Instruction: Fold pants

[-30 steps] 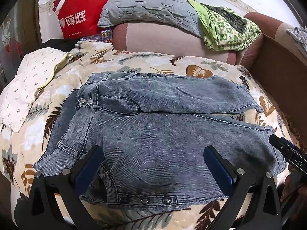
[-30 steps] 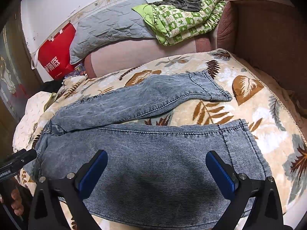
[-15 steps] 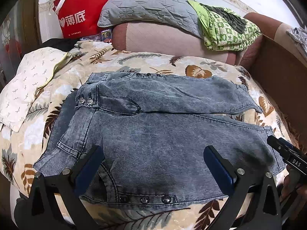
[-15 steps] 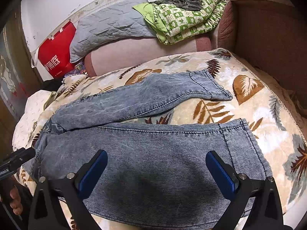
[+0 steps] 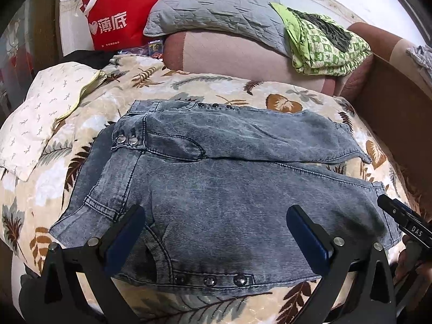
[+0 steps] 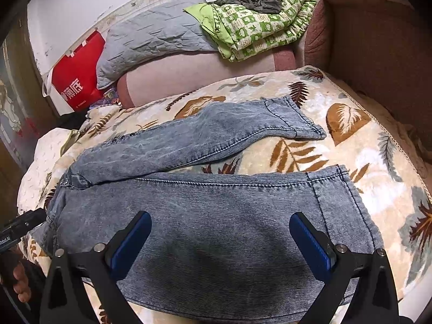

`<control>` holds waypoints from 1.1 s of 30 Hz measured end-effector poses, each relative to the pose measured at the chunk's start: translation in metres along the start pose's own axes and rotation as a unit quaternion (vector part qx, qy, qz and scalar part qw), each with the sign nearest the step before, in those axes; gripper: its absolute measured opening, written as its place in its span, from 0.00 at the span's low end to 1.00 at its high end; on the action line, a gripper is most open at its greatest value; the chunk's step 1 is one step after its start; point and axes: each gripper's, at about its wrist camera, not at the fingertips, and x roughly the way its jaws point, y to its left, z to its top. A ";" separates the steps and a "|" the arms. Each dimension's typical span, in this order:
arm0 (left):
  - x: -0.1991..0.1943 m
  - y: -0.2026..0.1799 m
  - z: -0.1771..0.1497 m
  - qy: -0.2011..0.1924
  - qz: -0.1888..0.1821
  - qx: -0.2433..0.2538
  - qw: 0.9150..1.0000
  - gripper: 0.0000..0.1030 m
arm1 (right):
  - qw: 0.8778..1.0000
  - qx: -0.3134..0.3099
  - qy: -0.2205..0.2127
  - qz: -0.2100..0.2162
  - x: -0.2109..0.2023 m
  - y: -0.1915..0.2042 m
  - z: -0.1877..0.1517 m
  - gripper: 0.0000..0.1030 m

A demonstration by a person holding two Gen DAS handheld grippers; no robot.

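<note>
Grey-blue denim pants (image 5: 232,189) lie flat on a leaf-patterned blanket (image 5: 205,86), waistband to the left, legs spread apart to the right. My left gripper (image 5: 216,232) is open and empty, hovering over the waist end near the snap buttons. My right gripper (image 6: 220,240) is open and empty above the near leg (image 6: 216,216). The far leg (image 6: 216,132) angles away, its cuff at the right. Each gripper's body shows at the edge of the other view.
A white patterned pillow (image 5: 40,118) lies at the left. A red bag (image 5: 118,19), a grey cushion (image 5: 216,13) and a green checked quilt (image 5: 324,46) sit on the pink sofa back. A brown armrest (image 6: 378,54) rises at the right.
Both grippers have stayed open. The views have barely shifted; the pants have not moved.
</note>
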 end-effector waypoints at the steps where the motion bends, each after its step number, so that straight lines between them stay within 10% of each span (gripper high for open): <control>1: 0.000 0.000 0.000 0.000 -0.001 0.000 1.000 1.00 | 1.000 0.000 0.000 0.000 0.000 0.000 0.000 1.00; 20: -0.004 0.045 -0.011 0.012 0.029 -0.070 0.997 1.00 | 0.998 0.042 0.035 0.043 -0.009 -0.010 -0.004 1.00; 27: 0.020 0.125 -0.043 0.083 0.113 -0.221 0.965 1.00 | 0.960 0.186 0.169 0.124 -0.016 -0.049 -0.051 1.00; 33: 0.038 0.145 -0.052 0.086 0.109 -0.276 0.951 0.99 | 0.925 0.347 0.140 0.065 -0.016 -0.122 -0.064 1.00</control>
